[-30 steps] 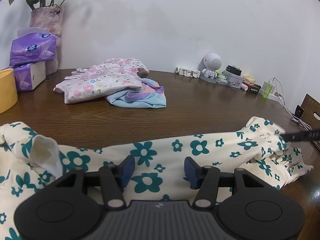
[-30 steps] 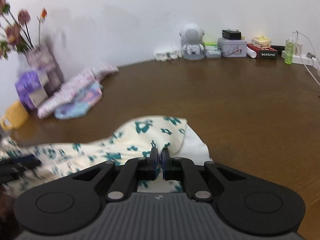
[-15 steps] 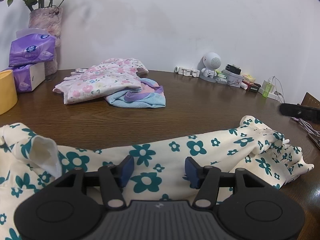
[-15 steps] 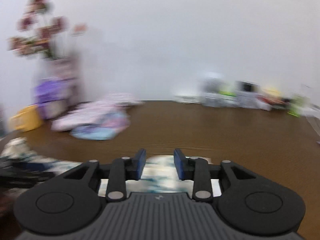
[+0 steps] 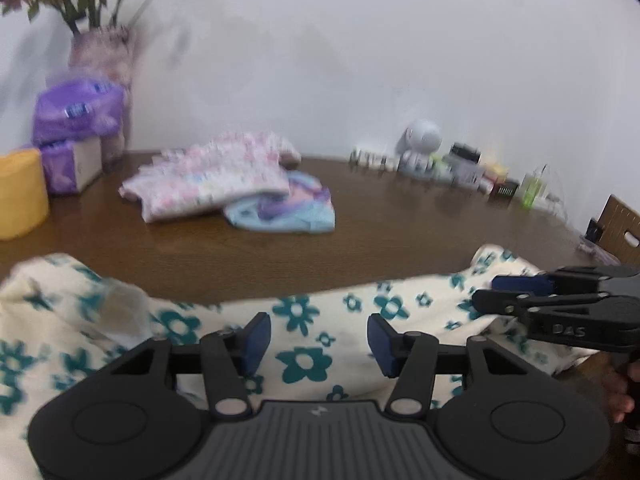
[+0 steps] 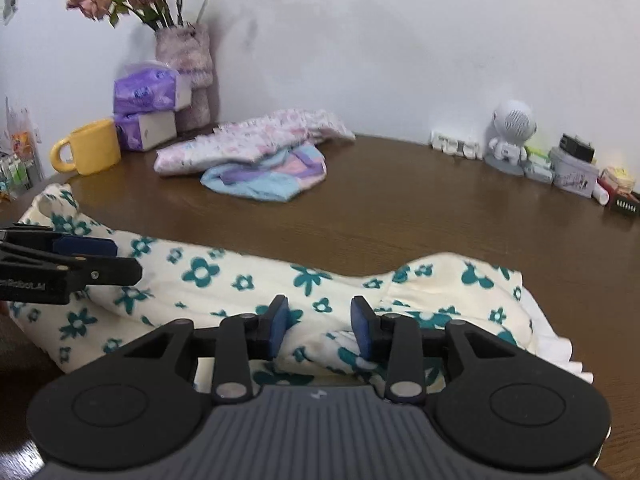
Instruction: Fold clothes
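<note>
The jaws of both the left gripper (image 5: 316,338) and right gripper (image 6: 319,326) are held apart, empty, the right having just opened, above the cream teal-flowered garment (image 6: 240,280) on the brown wooden bench (image 6: 400,208); a fresh grasp for the next fold is judged necessary.

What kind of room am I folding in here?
Probably a lived-in home room: a wooden table against a plain wall, with a vase of flowers, tissue packs and a yellow mug.

Bare table (image 6: 420,216) centre — folded clothes (image 6: 256,152) and clutter (image 6: 572,168) line the wall.
</note>
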`<action>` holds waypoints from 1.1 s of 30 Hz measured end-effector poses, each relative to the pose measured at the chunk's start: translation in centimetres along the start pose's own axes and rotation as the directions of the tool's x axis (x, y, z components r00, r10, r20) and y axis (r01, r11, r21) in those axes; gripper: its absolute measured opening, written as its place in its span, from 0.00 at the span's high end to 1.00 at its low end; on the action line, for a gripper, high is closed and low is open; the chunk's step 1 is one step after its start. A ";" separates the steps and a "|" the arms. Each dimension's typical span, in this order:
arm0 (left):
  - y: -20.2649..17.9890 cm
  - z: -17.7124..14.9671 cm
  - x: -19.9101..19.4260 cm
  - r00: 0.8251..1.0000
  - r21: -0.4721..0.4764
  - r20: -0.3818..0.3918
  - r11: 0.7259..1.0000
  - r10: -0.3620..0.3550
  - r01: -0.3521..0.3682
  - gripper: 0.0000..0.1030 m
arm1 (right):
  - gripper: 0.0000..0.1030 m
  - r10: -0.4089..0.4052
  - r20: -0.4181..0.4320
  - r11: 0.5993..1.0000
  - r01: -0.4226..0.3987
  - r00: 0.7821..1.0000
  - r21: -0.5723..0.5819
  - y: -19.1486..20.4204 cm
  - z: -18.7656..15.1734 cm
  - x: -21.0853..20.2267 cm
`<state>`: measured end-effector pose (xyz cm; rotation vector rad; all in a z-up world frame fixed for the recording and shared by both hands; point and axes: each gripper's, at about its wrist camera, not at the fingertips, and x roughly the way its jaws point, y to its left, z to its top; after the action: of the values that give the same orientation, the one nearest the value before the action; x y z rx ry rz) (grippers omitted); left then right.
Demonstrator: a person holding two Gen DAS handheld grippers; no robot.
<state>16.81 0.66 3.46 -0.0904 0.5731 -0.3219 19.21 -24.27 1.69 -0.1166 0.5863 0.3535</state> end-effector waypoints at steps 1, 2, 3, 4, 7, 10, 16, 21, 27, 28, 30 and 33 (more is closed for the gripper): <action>0.3 0.2 -1.1 1.000 0.001 0.017 1.000 -0.007 0.007 0.49 | 0.66 0.010 0.013 1.000 -0.010 1.000 0.003 0.1 0.2 -0.3; 1.0 0.5 -2.5 0.999 0.002 0.039 1.000 -0.009 0.008 0.49 | 0.65 0.020 0.024 1.000 -0.020 1.000 0.002 0.4 0.5 -0.5; 1.7 0.8 -3.6 0.999 0.004 0.045 1.000 0.010 -0.010 0.49 | 0.65 0.030 0.035 1.000 -0.030 0.999 0.001 0.7 0.8 -0.7; 2.3 1.0 -4.7 0.998 0.006 0.052 1.000 0.028 -0.029 0.49 | 0.64 0.040 0.046 0.999 -0.040 0.998 0.001 0.9 1.1 -1.0; 4.9 1.5 -7.1 0.991 0.022 0.050 0.992 0.121 -0.122 0.49 | 0.62 0.072 0.062 0.997 -0.072 0.995 -0.008 2.0 1.8 -1.3; 7.9 1.8 -8.2 0.971 0.036 0.025 0.970 0.239 -0.240 0.49 | 0.61 0.102 0.041 0.995 -0.101 0.994 -0.015 3.3 2.2 -0.6; 13.2 1.9 -7.8 0.959 -0.012 -0.032 0.959 0.281 -0.282 0.53 | 0.60 0.195 0.016 0.981 -0.196 0.981 0.014 5.9 3.6 0.2; 15.4 1.9 -6.8 0.978 -0.025 -0.046 0.978 0.204 -0.205 0.75 | 0.60 0.254 0.014 0.967 -0.254 0.967 0.014 9.2 5.8 1.1; 17.3 2.2 -5.8 0.990 -0.003 -0.058 0.991 0.131 -0.131 0.89 | 0.60 0.327 -0.007 0.943 -0.325 0.945 0.070 12.6 8.8 3.4; 17.6 2.2 -5.5 0.990 -0.004 -0.063 0.992 0.128 -0.129 0.89 | 0.60 0.338 -0.015 0.938 -0.336 0.941 0.079 13.1 9.2 4.0; 18.2 2.4 -4.9 0.991 -0.010 -0.078 0.994 0.110 -0.111 0.89 | 0.60 0.365 -0.035 0.928 -0.360 0.930 0.092 14.4 10.1 5.2; 18.9 2.7 -4.2 0.993 -0.025 -0.097 0.998 0.062 -0.065 0.88 | 0.60 0.413 -0.070 0.908 -0.405 0.908 0.107 16.2 11.3 7.3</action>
<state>20.17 19.92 4.60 -0.0838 0.6744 -0.2577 24.91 -4.63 6.81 0.0821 0.7169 0.7329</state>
